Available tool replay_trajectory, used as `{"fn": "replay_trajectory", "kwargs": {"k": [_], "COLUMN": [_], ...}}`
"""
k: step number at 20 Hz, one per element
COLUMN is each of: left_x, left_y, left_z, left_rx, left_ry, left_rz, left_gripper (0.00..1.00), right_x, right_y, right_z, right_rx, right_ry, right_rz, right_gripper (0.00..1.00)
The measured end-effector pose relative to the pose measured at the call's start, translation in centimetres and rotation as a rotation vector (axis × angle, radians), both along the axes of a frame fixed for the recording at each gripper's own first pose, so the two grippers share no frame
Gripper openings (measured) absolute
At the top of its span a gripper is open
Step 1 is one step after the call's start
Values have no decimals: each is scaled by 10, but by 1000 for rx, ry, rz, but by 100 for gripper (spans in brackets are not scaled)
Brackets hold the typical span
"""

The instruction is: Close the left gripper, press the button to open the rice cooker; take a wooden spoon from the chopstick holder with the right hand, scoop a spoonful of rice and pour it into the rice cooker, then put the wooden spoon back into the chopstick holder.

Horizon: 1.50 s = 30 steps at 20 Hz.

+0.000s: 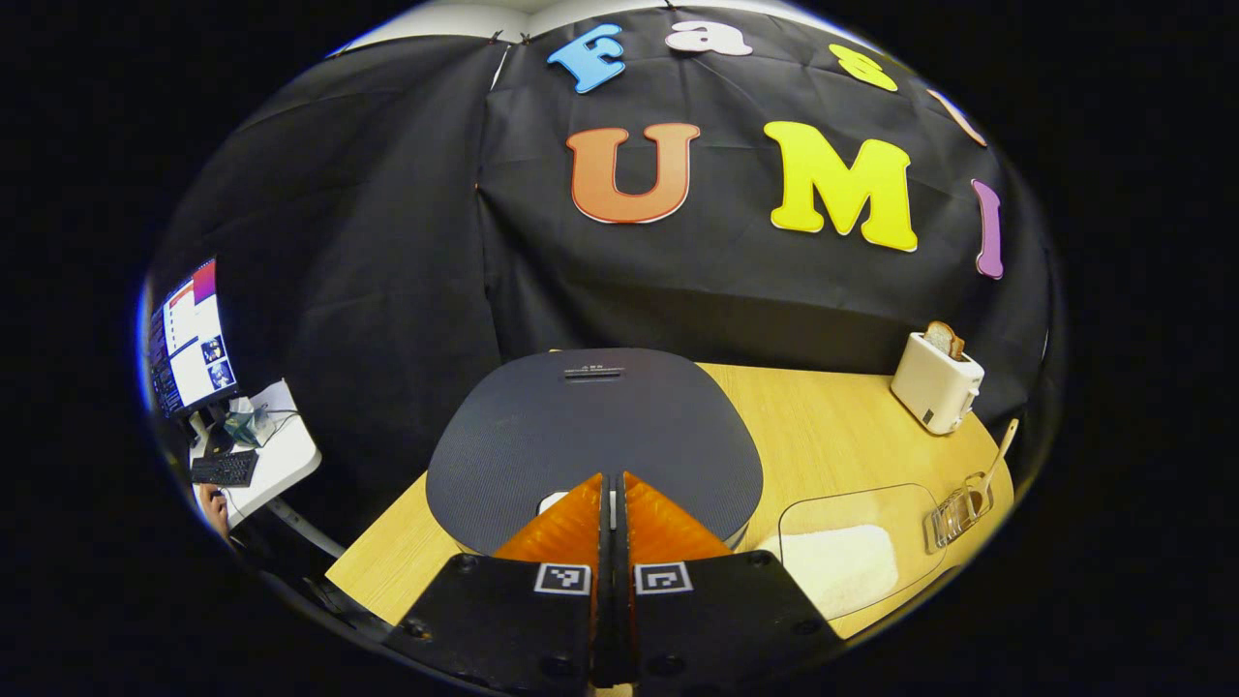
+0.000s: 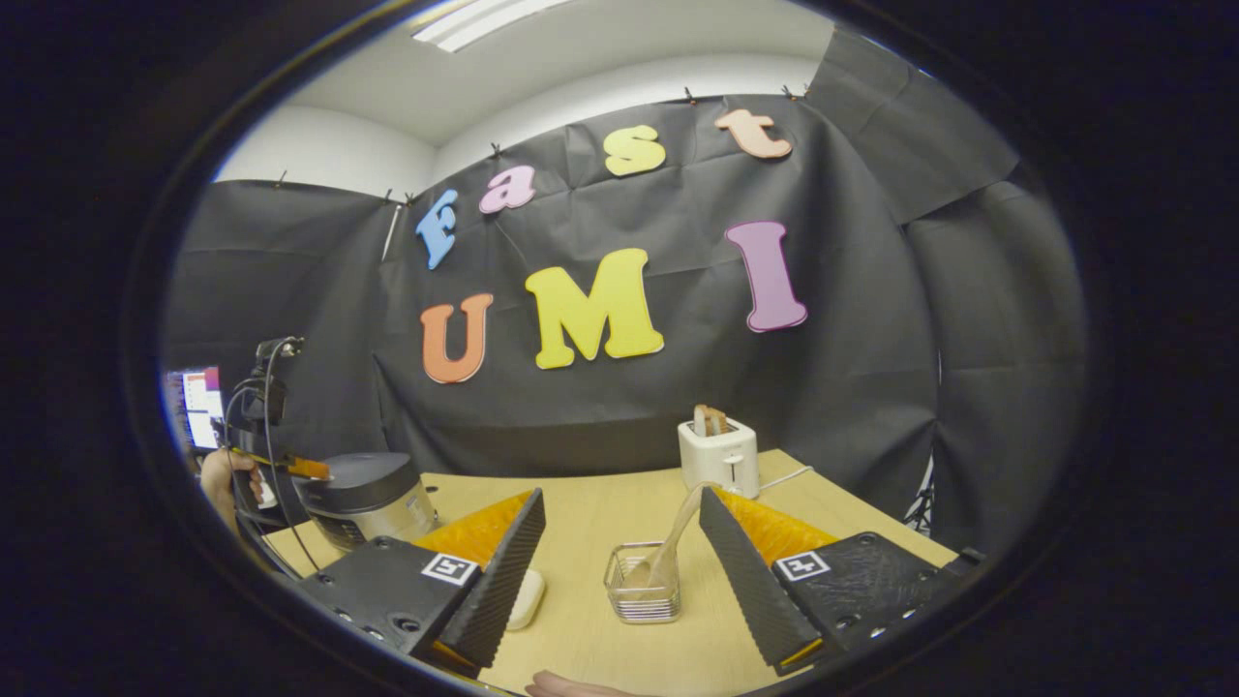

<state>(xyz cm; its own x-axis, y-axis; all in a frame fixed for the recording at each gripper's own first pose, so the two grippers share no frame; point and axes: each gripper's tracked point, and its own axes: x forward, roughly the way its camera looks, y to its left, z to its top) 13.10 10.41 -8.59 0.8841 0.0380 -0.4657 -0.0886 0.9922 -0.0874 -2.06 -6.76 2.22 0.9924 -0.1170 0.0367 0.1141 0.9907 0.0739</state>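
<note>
The clenched left claw (image 1: 612, 484) hovers over the rice cooker (image 1: 592, 436) lid; pressing its button comes next. The right claw (image 2: 619, 542), released, faces the wooden spoon (image 2: 673, 542).

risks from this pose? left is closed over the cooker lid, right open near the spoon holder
1. The shut left gripper hangs over the dark textured rice cooker lid, its tips partly covering the pale button; a press off-centre could miss the latch.
2. The lid may swing up into that gripper once released.
3. The open right gripper faces the wooden spoon leaning in the clear ribbed holder; a careless pull might tip this light-looking holder.
</note>
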Motion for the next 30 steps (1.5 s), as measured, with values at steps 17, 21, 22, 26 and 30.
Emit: {"fn": "replay_trajectory", "kwargs": {"k": [17,21,22,26,30], "left_x": [12,3,-3,-30,-64], "left_y": [2,2,1,-12,-24], "left_z": [69,111,113,124,126], "left_rx": [96,112,113,128,131], "left_ry": [-250,-344,-344,-389,-452], "left_rz": [71,80,79,61,56], "left_gripper": [6,59,65,96,97], "right_x": [14,20,22,33,56], "right_y": [0,-13,-18,-38,-47], "right_z": [-23,-24,-25,-36,-54], "right_rx": [67,75,76,107,131], "right_ry": [81,88,89,113,165], "right_rz": [28,8,-2,-39,-24], "right_gripper": [96,95,96,95,95]}}
